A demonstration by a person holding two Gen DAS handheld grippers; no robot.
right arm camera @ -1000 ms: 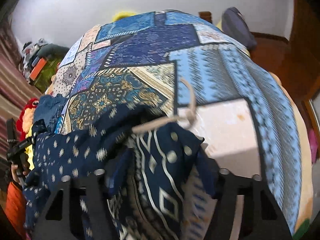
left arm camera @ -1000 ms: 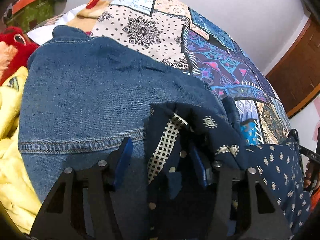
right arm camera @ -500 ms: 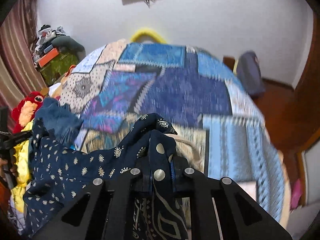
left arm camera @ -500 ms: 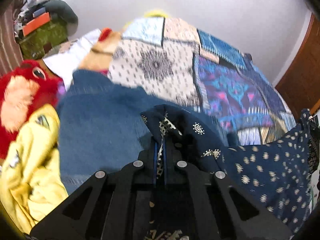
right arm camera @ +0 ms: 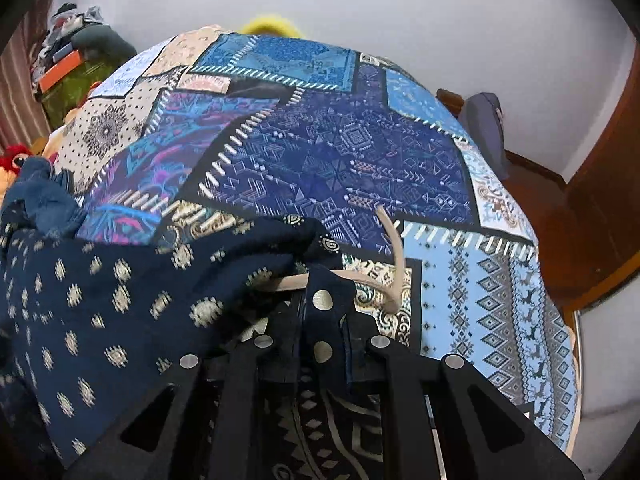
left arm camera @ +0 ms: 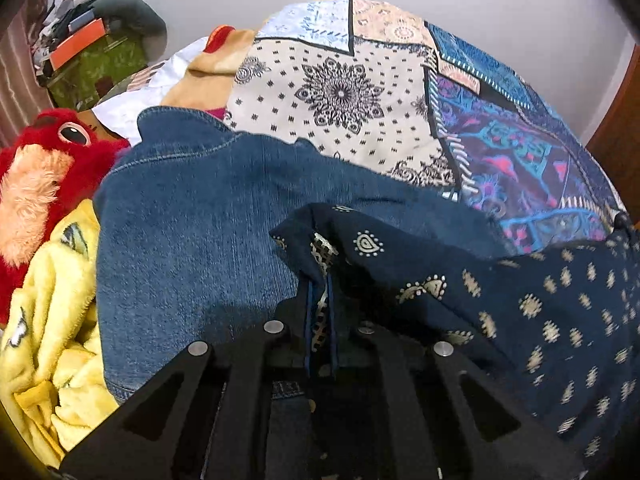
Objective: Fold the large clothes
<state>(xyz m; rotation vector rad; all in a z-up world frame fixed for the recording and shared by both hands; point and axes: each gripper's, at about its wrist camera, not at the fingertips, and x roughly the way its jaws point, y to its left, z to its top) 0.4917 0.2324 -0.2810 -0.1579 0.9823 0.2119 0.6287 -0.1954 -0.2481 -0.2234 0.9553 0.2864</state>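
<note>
A navy garment with cream printed motifs [left arm camera: 520,304] hangs stretched between my two grippers above the bed. My left gripper [left arm camera: 320,300] is shut on one edge of it, by a checked strip. My right gripper [right arm camera: 322,316] is shut on the other edge [right arm camera: 120,300], where a beige drawstring [right arm camera: 394,264] loops out. The lower part of the garment is hidden behind the gripper bodies.
A patchwork bedspread [right arm camera: 340,152] covers the bed. Folded blue denim [left arm camera: 192,216] lies under the left gripper, with a yellow fleece [left arm camera: 52,312] and a red plush toy [left arm camera: 44,160] to its left. A wooden door [right arm camera: 600,184] stands at right.
Both grippers closed on the navy garment's edges and lifted it off the bed; the views then dipped back toward the bedspread.
</note>
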